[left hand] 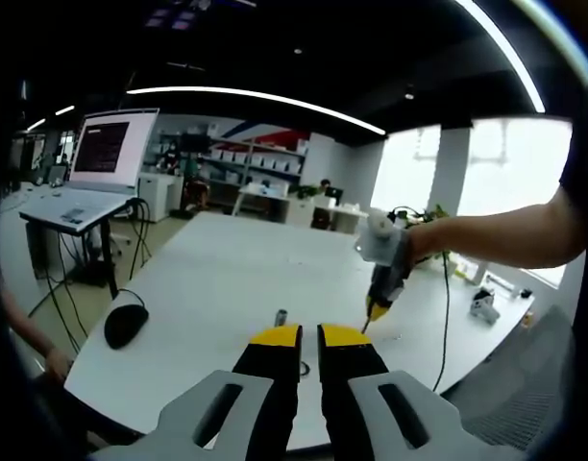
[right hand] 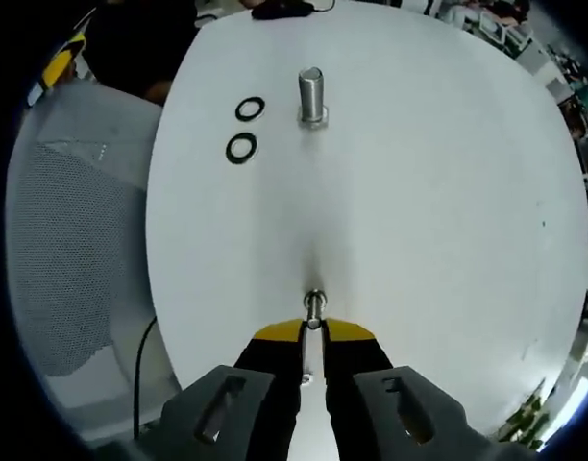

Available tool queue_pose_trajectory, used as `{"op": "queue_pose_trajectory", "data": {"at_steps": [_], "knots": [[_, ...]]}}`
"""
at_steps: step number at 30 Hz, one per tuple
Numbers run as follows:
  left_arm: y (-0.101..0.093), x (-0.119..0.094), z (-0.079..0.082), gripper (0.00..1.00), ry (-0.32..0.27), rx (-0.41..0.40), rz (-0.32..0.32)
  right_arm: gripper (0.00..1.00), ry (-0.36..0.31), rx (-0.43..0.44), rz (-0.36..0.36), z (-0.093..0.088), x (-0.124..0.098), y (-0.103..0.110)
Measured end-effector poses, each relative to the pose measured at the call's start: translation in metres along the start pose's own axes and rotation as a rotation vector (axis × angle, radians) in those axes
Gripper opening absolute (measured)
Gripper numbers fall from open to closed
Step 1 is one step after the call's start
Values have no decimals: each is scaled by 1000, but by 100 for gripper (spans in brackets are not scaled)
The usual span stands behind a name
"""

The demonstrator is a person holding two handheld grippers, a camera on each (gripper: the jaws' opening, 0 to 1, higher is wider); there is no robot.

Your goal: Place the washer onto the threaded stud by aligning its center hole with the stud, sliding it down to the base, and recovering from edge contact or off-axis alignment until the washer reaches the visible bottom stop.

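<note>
White tabletop spreads under both claws, with an office of shelves and bright windows behind it in the left gripper view. In the right gripper view the threaded stud stands upright on its base near the far edge, its long axis vertical. Two dark washers lie flat just beside it on the tabletop, apart from the stud and close to each other. The right claw is clenched around a small round metal piece at its yellow tips, well apart from the stud; whether that piece is a washer I cannot tell. Bare tabletop lies between it and the stud. In the left gripper view the left claw hangs nearly closed, grasping nothing. A black mouse sits near the tabletop's edge, and a laptop stands on a separate stand.
</note>
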State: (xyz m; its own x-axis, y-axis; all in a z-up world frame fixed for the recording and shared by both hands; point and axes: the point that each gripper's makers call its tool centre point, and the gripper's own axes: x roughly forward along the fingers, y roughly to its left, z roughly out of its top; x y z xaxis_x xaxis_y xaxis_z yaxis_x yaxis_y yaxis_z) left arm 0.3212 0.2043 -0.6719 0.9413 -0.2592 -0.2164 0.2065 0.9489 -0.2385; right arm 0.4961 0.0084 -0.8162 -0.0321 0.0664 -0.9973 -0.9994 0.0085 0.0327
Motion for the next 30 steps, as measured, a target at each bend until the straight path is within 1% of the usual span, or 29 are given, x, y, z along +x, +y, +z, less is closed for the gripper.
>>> {"op": "queue_pose_trajectory", "data": {"at_steps": [3, 5, 7, 12, 15, 20, 27, 28, 30], "knots": [[0, 0, 0, 4, 0, 0, 0, 9, 1, -4, -3, -2, -1, 1], [0, 0, 0, 4, 0, 0, 0, 11, -7, 1, -8, -2, -2, 1], [0, 0, 0, 4, -1, 0, 0, 17, -24, 21, -24, -1, -6, -2], [0, 0, 0, 4, -2, -1, 1, 18, -64, 77, -62, -9, -16, -12], [0, 0, 1, 4, -4, -2, 1, 18, -61, 108, -55, -22, -10, -12], [0, 0, 0, 4, 3, 3, 0, 19, -40, 133, -31, -47, 6, -4], [0, 0, 0, 4, 3, 2, 0, 20, -52, 146, 4, -68, 27, 7], [0, 0, 0, 4, 3, 2, 1, 20, -44, 155, 16, -74, 32, 9], [0, 0, 0, 4, 2, 1, 1, 20, -37, 164, 17, -81, 36, 10]]}}
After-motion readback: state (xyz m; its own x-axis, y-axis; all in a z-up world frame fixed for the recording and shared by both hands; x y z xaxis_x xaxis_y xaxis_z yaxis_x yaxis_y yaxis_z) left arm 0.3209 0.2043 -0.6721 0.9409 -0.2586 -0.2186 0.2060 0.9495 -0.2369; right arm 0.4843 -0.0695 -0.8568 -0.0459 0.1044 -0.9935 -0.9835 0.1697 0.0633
